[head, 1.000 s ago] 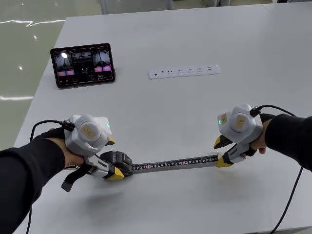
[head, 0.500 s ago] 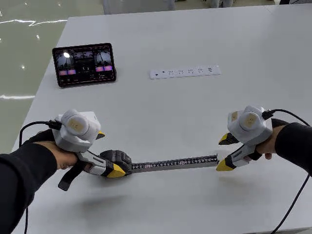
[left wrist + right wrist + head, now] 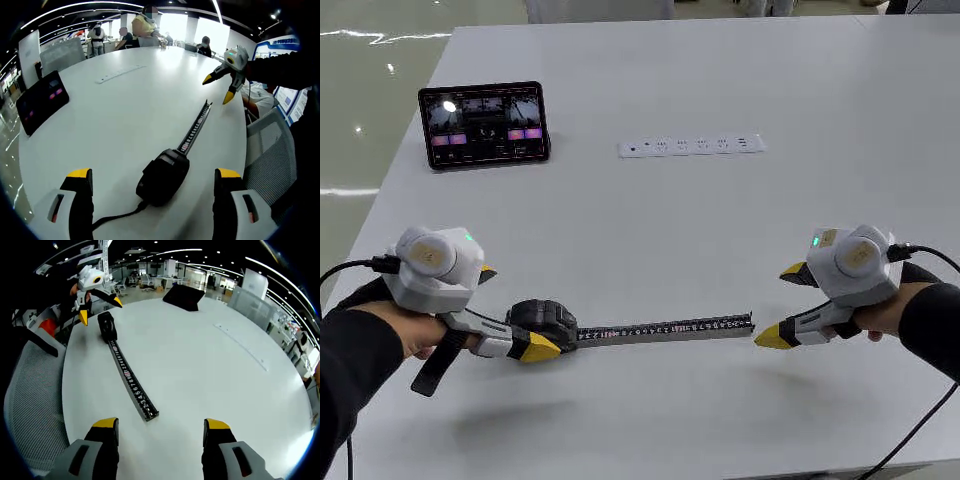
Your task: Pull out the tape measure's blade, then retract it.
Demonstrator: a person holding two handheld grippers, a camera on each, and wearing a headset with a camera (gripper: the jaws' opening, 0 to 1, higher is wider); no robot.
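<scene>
Both your grippers have backed away from the tape measure since a second ago. Your right gripper (image 3: 781, 303) was then at the tip of the blade (image 3: 665, 327); now it sits just clear of that tip, with a gap of bare table (image 3: 720, 220) between. Its jaws are spread and hold nothing. In the right gripper view the blade's end lies ahead of the right gripper (image 3: 161, 423), between the two yellow tips and touching neither.

Your left gripper (image 3: 513, 310) has slid back to your left. Its jaws are spread wide as well. In the left gripper view the black case (image 3: 164, 175) sits between and just ahead of the yellow tips, apart from both, and a thin black cord (image 3: 117, 216) trails from it toward you.

As before, the blade is pulled out to about the same length. It lies flat on the table in a straight line from the case (image 3: 542, 320) toward your right gripper, markings up.

Farther up the table, a tablet (image 3: 484, 124) stands with its screen lit, and a white power strip (image 3: 692, 146) lies to its right, both well apart from the tape.
</scene>
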